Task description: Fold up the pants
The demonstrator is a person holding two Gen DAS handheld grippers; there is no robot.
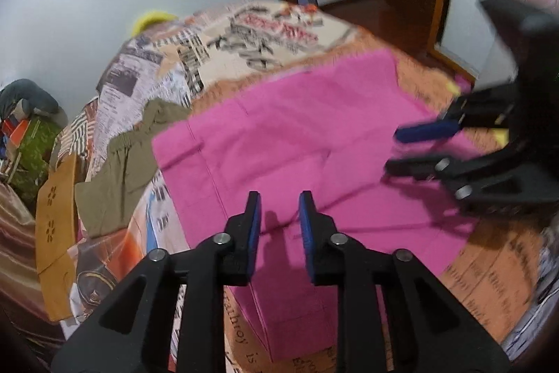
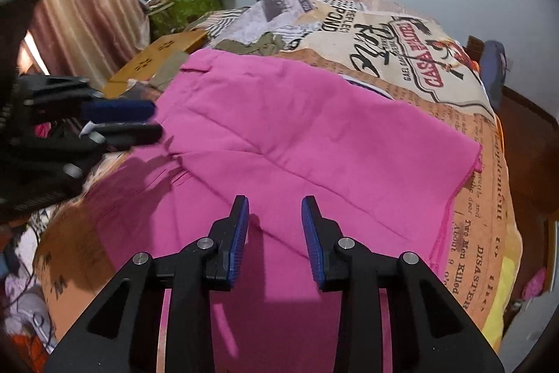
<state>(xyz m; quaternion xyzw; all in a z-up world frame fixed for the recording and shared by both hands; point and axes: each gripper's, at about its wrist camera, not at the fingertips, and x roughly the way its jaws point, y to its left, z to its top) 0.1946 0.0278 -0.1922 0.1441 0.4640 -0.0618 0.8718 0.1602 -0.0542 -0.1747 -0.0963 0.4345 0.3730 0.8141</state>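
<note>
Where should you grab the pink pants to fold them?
Probably the hemmed edge of the pink pants at the right, coming in from the side. That edge lies flat on the bedspread with its corner free, so an open gripper could slide onto it.

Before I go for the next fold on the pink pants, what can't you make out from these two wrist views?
- Pink pants: near end hidden under the left tongs in the left wrist view; motion blur smears the seams.
- Right wrist view: near edge hidden behind the right tongs.
- Olive garment: shape unclear, partly tucked under the pants.
</note>
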